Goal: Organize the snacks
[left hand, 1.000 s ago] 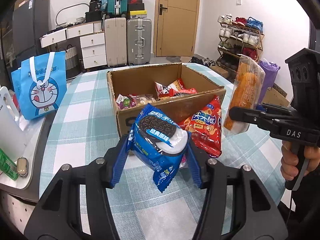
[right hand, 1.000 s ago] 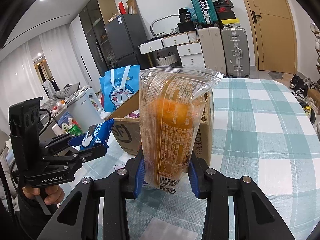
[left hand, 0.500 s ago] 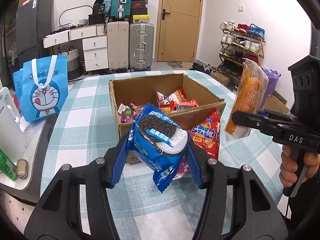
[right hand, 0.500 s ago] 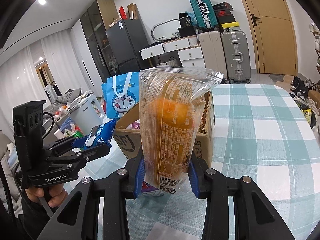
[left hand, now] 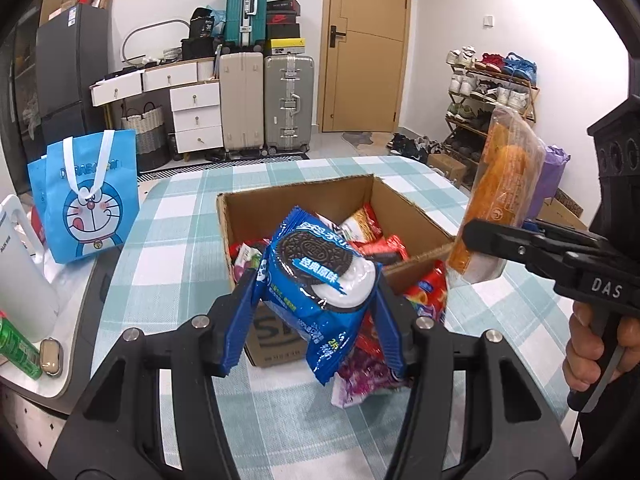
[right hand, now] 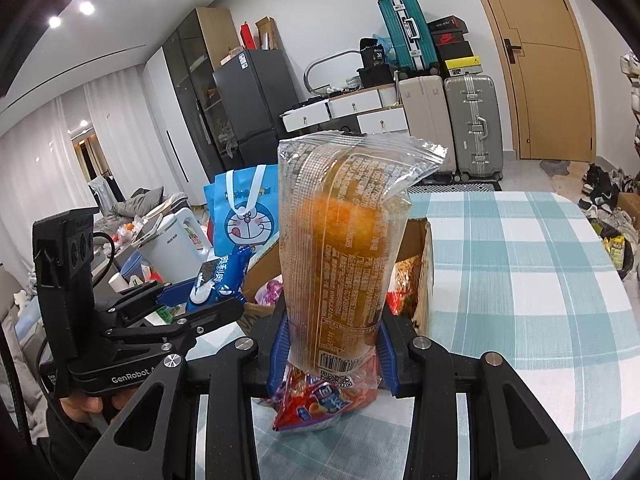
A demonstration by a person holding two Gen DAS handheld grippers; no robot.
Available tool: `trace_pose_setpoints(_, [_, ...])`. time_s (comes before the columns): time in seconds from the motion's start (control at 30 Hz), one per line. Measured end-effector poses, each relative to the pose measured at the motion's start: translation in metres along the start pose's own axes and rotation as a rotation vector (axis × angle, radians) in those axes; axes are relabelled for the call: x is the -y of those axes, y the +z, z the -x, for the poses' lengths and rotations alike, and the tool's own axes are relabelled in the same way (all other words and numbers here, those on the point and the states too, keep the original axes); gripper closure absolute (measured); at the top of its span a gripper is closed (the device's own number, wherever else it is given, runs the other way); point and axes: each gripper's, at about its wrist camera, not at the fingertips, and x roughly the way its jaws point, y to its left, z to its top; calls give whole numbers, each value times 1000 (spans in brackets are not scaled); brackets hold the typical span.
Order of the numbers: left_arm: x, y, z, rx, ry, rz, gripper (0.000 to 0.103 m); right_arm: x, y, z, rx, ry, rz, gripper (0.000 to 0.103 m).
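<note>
My left gripper (left hand: pixel 316 316) is shut on a blue Oreo packet (left hand: pixel 320 276) and holds it above the near wall of an open cardboard box (left hand: pixel 296 200) with several snack bags inside. My right gripper (right hand: pixel 334 344) is shut on a clear bag of orange cake (right hand: pixel 340 248), held upright beside the box's right side; the bag also shows in the left wrist view (left hand: pixel 496 200). A red chips bag (left hand: pixel 428 292) and a purple packet (left hand: pixel 368 376) lie on the checked table in front of the box. The Oreo packet shows in the right wrist view (right hand: pixel 224 276).
A blue Doraemon bag (left hand: pixel 84 208) stands at the table's left. A white kettle (left hand: pixel 20 268) and a green can (left hand: pixel 20 348) sit on a side surface to the left. Suitcases, drawers and a shoe rack line the room behind.
Both grippers have risen and moved toward the box, each still holding its packet. The inside of the box shows more from above in the left wrist view.
</note>
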Motion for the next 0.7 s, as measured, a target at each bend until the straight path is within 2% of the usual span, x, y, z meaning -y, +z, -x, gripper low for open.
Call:
trace_pose_setpoints(0.4, [-17,21,-24,-6,33,54,51,4,24,-29,-21,-30,3,65])
trace_pose_setpoints(0.7, [-12,25,-43,-18,47,38,51,4,31,-43,-26,-45,25,65])
